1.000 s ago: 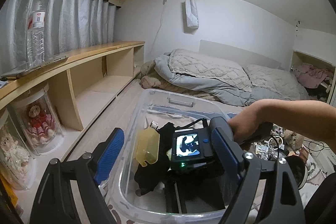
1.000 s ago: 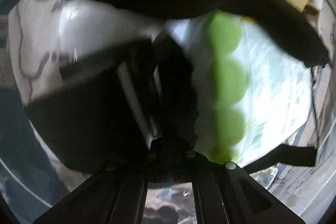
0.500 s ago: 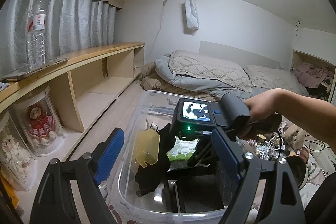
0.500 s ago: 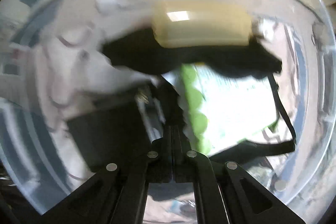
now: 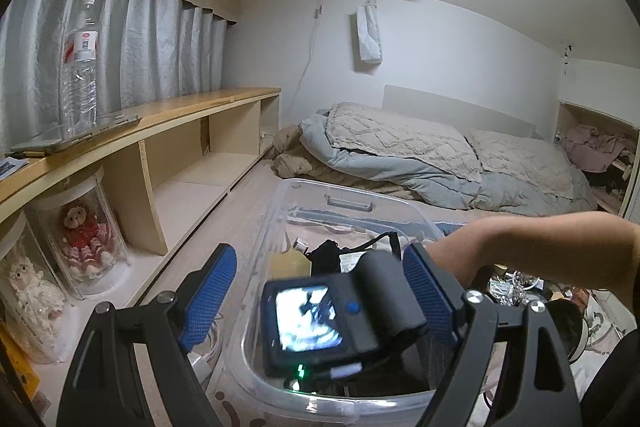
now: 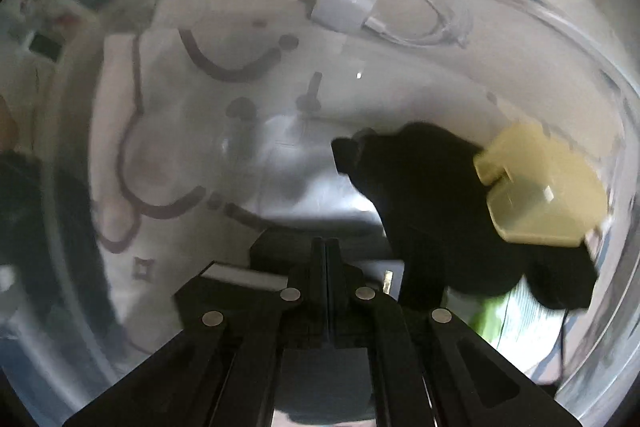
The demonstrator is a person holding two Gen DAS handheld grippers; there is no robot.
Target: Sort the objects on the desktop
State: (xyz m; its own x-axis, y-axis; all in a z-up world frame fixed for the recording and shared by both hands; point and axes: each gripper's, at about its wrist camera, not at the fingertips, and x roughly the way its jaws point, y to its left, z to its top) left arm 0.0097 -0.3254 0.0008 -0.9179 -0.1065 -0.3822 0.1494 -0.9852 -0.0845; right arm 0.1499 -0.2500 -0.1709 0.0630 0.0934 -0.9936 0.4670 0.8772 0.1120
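A clear plastic storage bin (image 5: 280, 203) stands on the bed in front of me. It holds a pale yellow plastic box (image 6: 540, 187), a black pouch (image 6: 424, 187), a black box (image 6: 224, 291) and a green-and-white packet (image 6: 496, 311). My left gripper (image 5: 320, 291) is open and empty, held above the bin's near rim. My right gripper (image 6: 326, 259) is shut with nothing between its fingers, low over the bin's contents. In the left wrist view the right gripper's body with its lit screen (image 5: 308, 319) sits over the bin.
A white charger with cable (image 6: 344, 9) lies outside the bin wall. A wooden shelf (image 5: 160, 123) with a water bottle (image 5: 80, 67) and doll jars (image 5: 84, 239) runs along the left. A rumpled duvet (image 5: 420, 151) lies behind the bin, clutter at right.
My right gripper has swung toward the bin's near end and turned, so the yellow box and black pouch now sit to its right. My left gripper has hardly moved.
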